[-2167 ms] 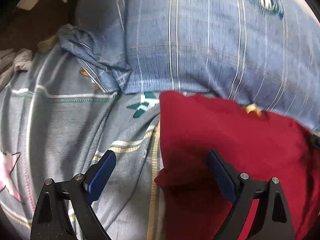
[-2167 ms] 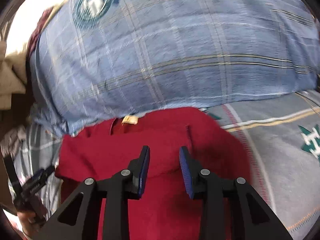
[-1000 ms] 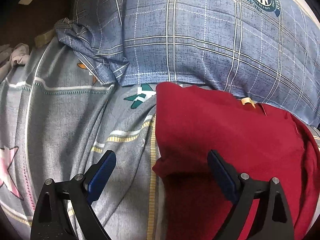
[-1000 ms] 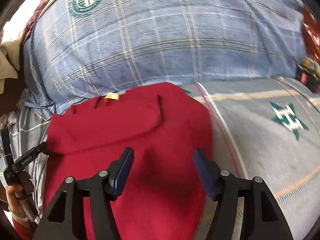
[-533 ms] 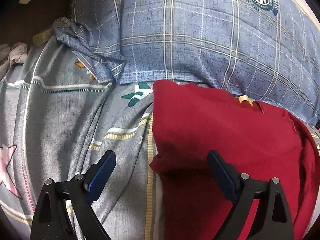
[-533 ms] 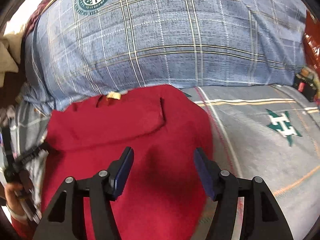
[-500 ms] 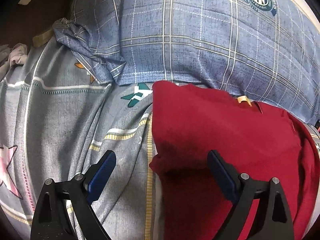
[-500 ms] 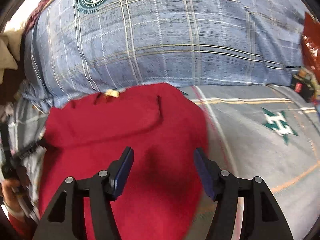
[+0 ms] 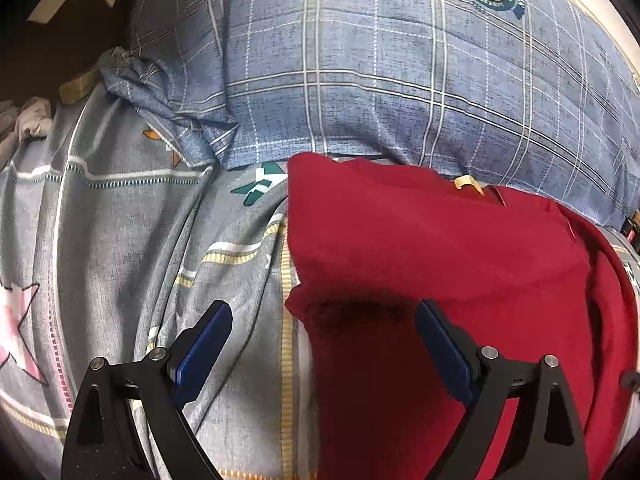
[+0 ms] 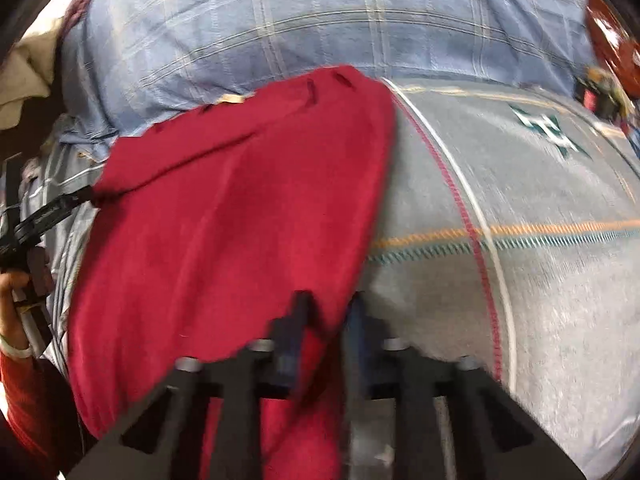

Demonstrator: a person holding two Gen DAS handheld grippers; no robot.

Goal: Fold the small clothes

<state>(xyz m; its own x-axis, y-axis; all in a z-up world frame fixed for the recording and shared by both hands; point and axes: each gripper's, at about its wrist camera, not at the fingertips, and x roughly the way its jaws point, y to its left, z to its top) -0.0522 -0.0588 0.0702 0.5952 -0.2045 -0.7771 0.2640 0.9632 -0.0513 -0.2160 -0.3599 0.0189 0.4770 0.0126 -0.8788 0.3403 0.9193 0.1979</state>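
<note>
A dark red garment (image 9: 432,264) lies on the grey bedsheet (image 9: 120,240), its top part folded down into a flap. My left gripper (image 9: 320,340) is open and empty, its jaws wide apart over the garment's left edge below the flap. In the right wrist view the red garment (image 10: 240,220) is blurred by motion. My right gripper (image 10: 326,320) is shut on the garment's near right edge, with red cloth between its fingers. The left gripper also shows in that view (image 10: 60,208) at the garment's left edge.
A large blue plaid pillow (image 9: 380,60) lies just beyond the garment. Crumpled pale clothes (image 9: 28,120) lie at the far left. Red and dark items (image 10: 608,64) sit at the far right. The person's hand and red sleeve (image 10: 16,320) are at the left.
My right gripper has moved to the garment's near right edge and shut on it; it was open over the cloth before. My left gripper has stayed open and almost still.
</note>
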